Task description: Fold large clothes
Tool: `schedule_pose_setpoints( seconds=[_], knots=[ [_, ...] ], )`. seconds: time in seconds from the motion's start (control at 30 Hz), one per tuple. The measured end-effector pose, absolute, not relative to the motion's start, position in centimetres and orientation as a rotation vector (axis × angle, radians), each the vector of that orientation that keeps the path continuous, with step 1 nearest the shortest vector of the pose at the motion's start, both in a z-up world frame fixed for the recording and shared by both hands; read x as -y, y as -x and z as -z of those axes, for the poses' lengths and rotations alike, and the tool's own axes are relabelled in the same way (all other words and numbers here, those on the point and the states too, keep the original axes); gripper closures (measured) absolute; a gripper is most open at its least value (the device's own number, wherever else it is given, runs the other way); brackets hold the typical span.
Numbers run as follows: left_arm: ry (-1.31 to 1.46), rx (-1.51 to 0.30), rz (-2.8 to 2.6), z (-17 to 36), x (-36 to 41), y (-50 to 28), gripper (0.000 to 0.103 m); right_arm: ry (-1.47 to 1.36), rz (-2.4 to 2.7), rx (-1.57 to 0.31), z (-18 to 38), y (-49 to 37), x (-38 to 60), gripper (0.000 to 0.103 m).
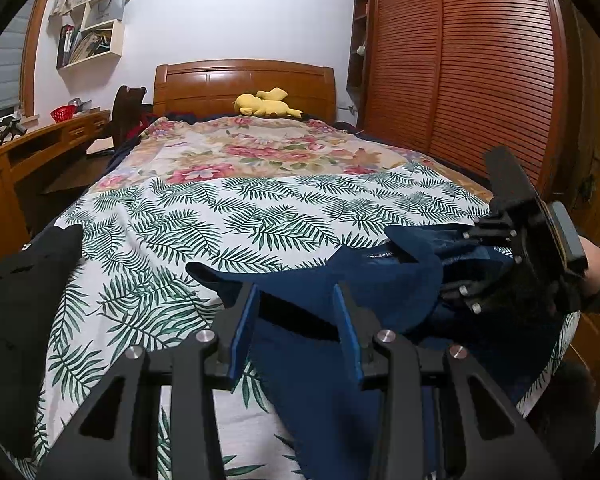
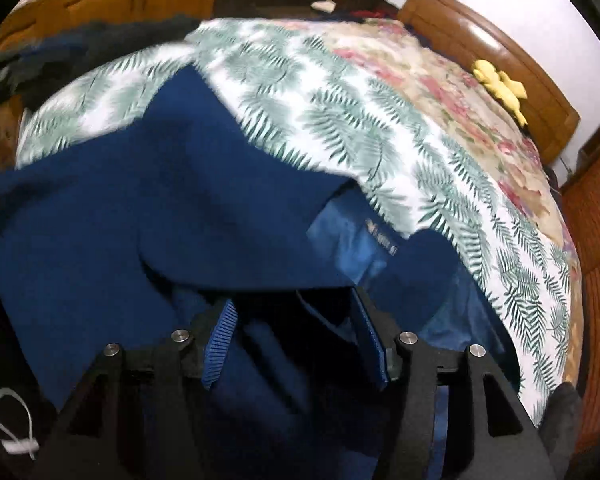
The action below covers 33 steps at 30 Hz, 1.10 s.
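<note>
Scanning left to right, we logged a black garment [image 1: 24, 280] bunched at the left edge of the leaf-print sheet [image 1: 204, 216], well apart from the work. Next came the left gripper [image 1: 296, 320], its blue pads part-spread with a fold of the navy coat [image 1: 380, 276] lying between them; we could not tell whether the pads actually pressed the cloth. The coat itself sat at the near right corner of the bed, collar and shiny lining [image 2: 352, 248] turned up (a label showed there). Farthest right, the right gripper [image 2: 296, 336] pointed steeply down over the coat, jaws parted and gripping nothing that we could see.

We judged the coat thick, soft and fairly heavy: it would sag and drag rather than hold shape. The lining looked slippery, so we rated it a poor hold. Better holds: the doubled collar edge or a shoulder seam, one per gripper.
</note>
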<state>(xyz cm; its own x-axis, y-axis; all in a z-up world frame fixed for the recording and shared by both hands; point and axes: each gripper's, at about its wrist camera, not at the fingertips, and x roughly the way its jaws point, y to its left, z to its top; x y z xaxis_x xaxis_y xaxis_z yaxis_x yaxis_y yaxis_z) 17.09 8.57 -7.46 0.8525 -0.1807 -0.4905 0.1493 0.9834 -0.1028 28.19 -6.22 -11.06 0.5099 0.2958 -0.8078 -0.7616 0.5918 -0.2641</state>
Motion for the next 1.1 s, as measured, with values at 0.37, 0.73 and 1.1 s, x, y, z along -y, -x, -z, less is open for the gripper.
schedule_pose_setpoints(
  seconds=[0.37,0.73,1.1],
  knots=[
    [0.069,-0.523,0.172,7.5,-8.8,-17.2,0.066,0.553,-0.673,-0.728,8.8,-33.2,3.6,0.100],
    [0.072,-0.523,0.187,7.5,-8.9,-17.3,0.066,0.423,-0.540,-0.738,7.4,-36.0,6.2,0.056],
    [0.060,-0.520,0.235,7.4,-7.3,-17.1,0.066,0.418,-0.615,-0.966,13.7,-34.3,8.3,0.056]
  ],
)
